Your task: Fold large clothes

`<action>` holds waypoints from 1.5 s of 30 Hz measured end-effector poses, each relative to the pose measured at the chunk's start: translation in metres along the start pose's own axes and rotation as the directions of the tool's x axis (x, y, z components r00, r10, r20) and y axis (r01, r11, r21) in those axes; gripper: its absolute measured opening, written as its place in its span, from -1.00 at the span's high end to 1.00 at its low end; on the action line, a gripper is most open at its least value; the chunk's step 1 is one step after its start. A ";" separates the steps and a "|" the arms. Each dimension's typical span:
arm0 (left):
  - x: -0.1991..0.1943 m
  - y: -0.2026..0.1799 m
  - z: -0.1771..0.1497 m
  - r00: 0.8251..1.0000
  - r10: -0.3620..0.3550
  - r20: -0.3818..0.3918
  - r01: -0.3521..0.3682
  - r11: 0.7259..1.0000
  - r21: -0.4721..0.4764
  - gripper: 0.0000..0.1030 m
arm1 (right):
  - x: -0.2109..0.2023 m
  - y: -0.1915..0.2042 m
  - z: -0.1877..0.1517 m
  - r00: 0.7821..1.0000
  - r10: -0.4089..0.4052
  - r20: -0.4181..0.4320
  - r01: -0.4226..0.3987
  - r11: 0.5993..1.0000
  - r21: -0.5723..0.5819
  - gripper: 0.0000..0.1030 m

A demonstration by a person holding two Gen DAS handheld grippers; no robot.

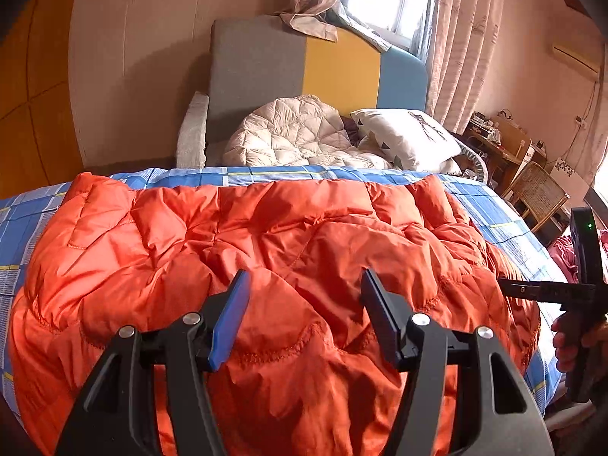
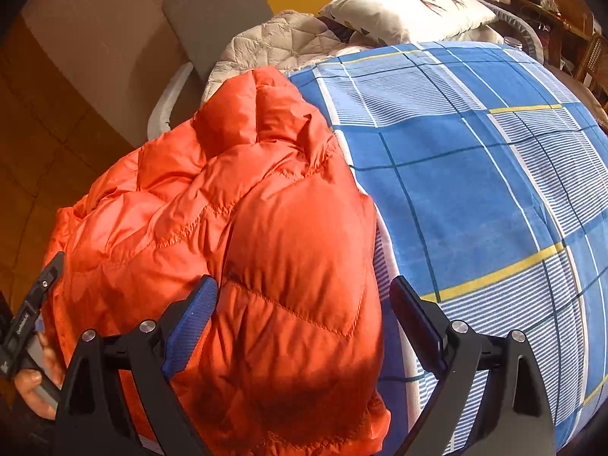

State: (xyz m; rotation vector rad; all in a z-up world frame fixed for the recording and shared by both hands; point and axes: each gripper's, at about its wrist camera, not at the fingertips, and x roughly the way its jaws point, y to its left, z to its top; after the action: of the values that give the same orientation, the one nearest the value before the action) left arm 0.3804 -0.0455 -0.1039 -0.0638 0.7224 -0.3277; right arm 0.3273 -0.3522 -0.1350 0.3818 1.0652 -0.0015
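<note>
Orange jacket (image 2: 243, 228) edge btwn open right tongs (image 2: 300, 326), unheld.

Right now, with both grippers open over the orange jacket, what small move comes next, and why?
Probably lower the right gripper and pinch the jacket's near edge for another fold. Both it and the left gripper are open and empty, and the jacket lies puffy on the bed.

The puffy jacket (image 1: 266, 250) was bright orange; the bedsheet (image 2: 475, 174) was blue-and-white plaid with thin yellow lines.
</note>
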 end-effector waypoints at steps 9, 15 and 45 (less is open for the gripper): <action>0.005 0.008 -0.014 0.999 -0.016 -0.045 0.015 1.000 -0.023 -0.17 | 0.006 -0.011 -0.016 0.994 0.099 -0.054 -0.096 0.994 0.045 -0.75; 0.016 0.014 -0.022 0.997 -0.039 -0.074 0.036 0.998 -0.043 -0.20 | 0.011 -0.012 -0.019 0.980 0.182 -0.081 -0.176 0.981 0.079 -0.46; -0.061 0.111 -0.010 0.991 0.122 0.051 -0.110 0.975 -0.196 -0.13 | -0.003 0.004 -0.014 0.972 0.222 -0.076 -0.225 0.974 -0.039 0.47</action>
State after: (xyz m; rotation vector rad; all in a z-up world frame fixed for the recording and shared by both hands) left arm 0.3617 0.0793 -0.0913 -0.2136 0.6907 -0.1428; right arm 0.3146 -0.3446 -0.1370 0.4600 1.0861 0.2395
